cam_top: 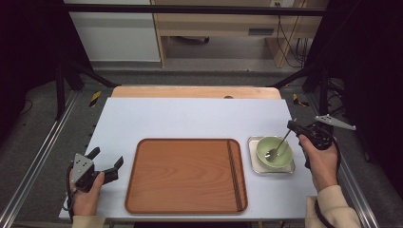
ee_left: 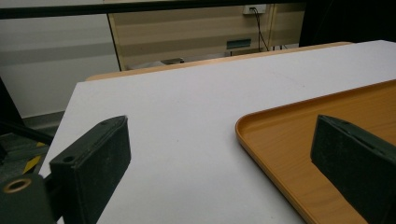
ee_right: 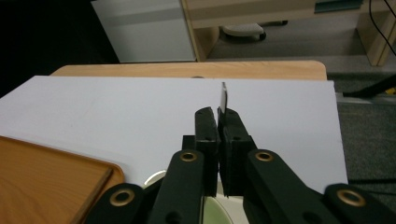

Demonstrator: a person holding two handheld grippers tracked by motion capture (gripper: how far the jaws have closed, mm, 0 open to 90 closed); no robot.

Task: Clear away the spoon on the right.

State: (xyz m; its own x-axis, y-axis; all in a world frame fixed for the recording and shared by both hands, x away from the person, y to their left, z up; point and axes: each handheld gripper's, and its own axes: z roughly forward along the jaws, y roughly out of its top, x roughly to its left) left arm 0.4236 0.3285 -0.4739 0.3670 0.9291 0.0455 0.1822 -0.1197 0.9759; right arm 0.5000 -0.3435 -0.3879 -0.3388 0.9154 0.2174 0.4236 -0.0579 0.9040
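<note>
A pale green bowl (cam_top: 274, 152) sits in a small square metal dish (cam_top: 252, 142) at the table's right, beside a large wooden tray (cam_top: 185, 175). A metal spoon (cam_top: 280, 145) leans with its head in the bowl and its handle slanting up to the right. My right gripper (cam_top: 291, 126) is shut on that handle. In the right gripper view the handle's end (ee_right: 223, 95) sticks up between the closed pads of the right gripper (ee_right: 217, 114). My left gripper (cam_top: 107, 156) rests open at the tray's left edge, with nothing between its jaws (ee_left: 222, 126).
A white board (cam_top: 199, 118) covers the wooden table. The wooden tray (ee_left: 303, 130) holds nothing, and its near corner (ee_right: 46, 177) lies left of the right gripper. Black frame posts stand at both sides of the table.
</note>
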